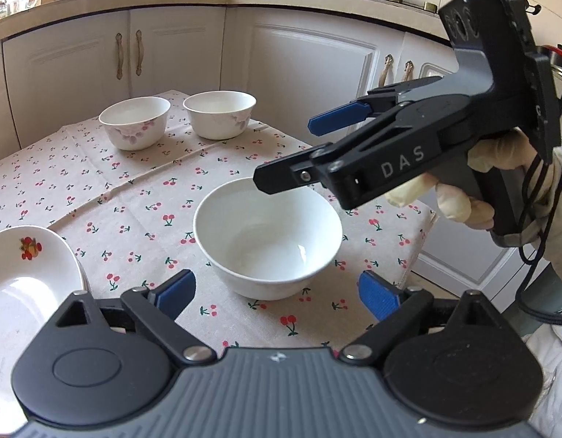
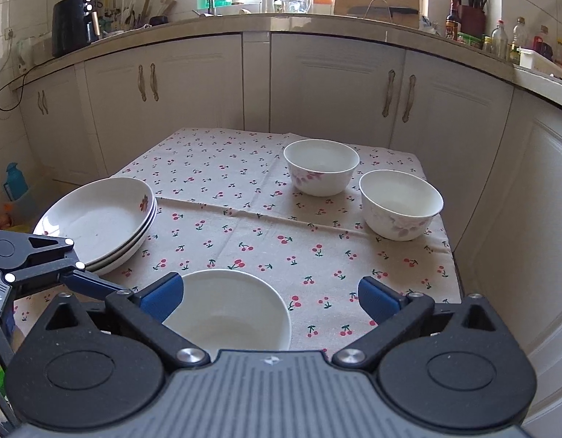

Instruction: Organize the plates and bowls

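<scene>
White china is all I'm sorting: the plain bowl (image 1: 268, 237) sits empty on the cherry-print cloth (image 1: 134, 189), near me, between my spread tools. My right gripper (image 1: 286, 153) and left gripper (image 1: 277, 292) are both released, gripping nothing. The plates (image 2: 98, 219) are stacked at the left. I judge the next move is nesting this bowl with the two floral bowls (image 2: 357, 186) far right, both empty.

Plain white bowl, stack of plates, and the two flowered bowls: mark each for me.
plain white bowl (image 1: 268, 237): left wrist view, inside bottom.
stack of plates (image 2: 98, 215): right wrist view, top plate's well.
flowered bowls (image 2: 321, 168) (image 2: 401, 204): right wrist view, the rear bowl's inside, the nearer bowl's inside.
</scene>
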### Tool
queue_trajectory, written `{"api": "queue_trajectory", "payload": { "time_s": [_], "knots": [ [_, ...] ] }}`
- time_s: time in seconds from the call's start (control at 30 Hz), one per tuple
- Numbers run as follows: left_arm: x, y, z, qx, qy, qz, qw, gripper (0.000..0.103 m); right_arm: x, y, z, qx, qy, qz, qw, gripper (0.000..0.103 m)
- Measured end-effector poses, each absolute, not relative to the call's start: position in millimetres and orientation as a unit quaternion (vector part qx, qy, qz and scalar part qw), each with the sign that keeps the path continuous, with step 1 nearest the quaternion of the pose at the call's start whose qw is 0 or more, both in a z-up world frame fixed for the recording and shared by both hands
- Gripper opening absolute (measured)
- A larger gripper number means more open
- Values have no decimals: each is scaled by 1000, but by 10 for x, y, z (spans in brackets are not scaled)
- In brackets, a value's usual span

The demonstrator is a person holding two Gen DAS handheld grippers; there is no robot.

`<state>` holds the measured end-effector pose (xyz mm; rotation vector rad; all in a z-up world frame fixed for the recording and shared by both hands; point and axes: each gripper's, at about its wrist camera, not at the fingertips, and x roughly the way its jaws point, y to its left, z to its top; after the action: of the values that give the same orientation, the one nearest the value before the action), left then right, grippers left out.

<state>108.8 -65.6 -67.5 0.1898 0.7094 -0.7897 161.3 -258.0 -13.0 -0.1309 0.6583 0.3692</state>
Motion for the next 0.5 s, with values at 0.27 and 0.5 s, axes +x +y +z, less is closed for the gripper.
{"api": "queue_trajectory", "payload": {
  "time_s": [0.27, 0.5],
  "knots": [
    [1127, -583, -457, 95, 327, -377, 861, 96, 1548, -2698, -87, -50, 303, 145, 941, 103],
    [1366, -612, -304, 98, 329, -365, 865, 96, 1556, -2806, -78, -45, 291, 128, 947, 103]
  ]
}}
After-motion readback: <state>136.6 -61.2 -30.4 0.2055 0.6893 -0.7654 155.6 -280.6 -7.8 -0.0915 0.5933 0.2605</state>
